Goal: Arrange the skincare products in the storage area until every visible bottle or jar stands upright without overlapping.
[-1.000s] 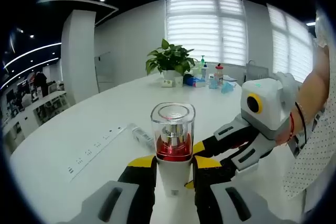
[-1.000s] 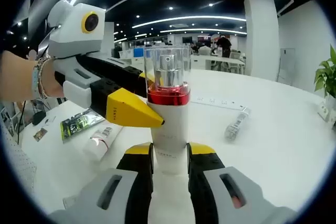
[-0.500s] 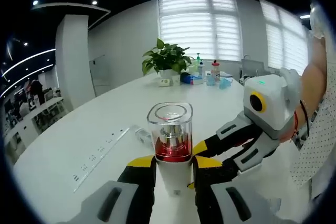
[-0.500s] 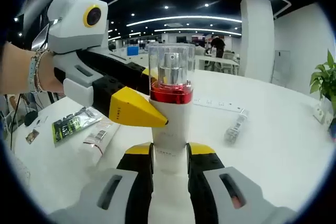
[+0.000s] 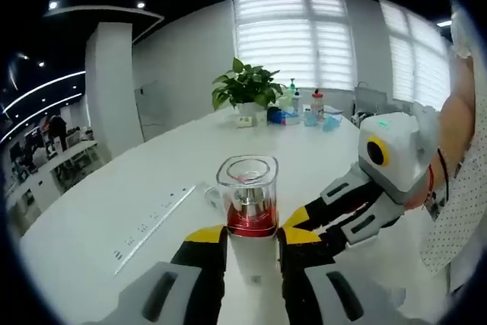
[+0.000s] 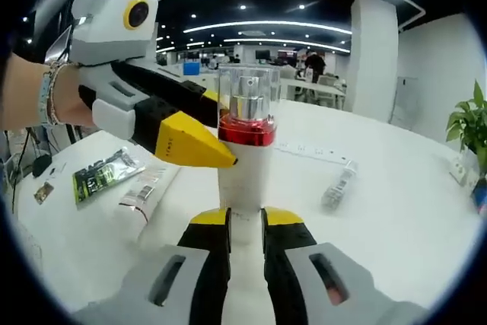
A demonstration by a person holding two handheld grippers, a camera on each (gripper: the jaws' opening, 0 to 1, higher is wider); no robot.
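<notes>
The left hand-held gripper (image 5: 251, 240) is closed on the pump bottle (image 5: 248, 215): its yellow-tipped jaws press the white body from both sides, below the red collar and the clear cap. The bottle stands upright on the white surface (image 5: 99, 211).

In the right gripper view, the right hand-held gripper (image 6: 245, 220) has its jaws drawn narrow with a slim gap. Their yellow tips sit at the foot of the bottle; whether they pinch it or only stand before it cannot be told. In the same view, one yellow jaw of the left hand-held gripper touches the bottle's side just under the red collar, reaching in from the left. A wrist (image 6: 47, 100) with a bracelet is behind that gripper.

Left of the bottle in the right gripper view, a white tube (image 6: 148, 192) lies flat on the surface. A green sachet (image 6: 99, 176) lies flat further left. To the right of the bottle a small silvery tube (image 6: 338, 184) lies on its side, and a power strip (image 6: 308, 150) runs just behind the bottle.

Well beyond the bottle in the left gripper view, a potted plant (image 5: 247, 85) stands at the far edge of the surface. A cluster of small bottles (image 5: 304, 108) stands beside it, below the window blinds (image 5: 293, 36).
</notes>
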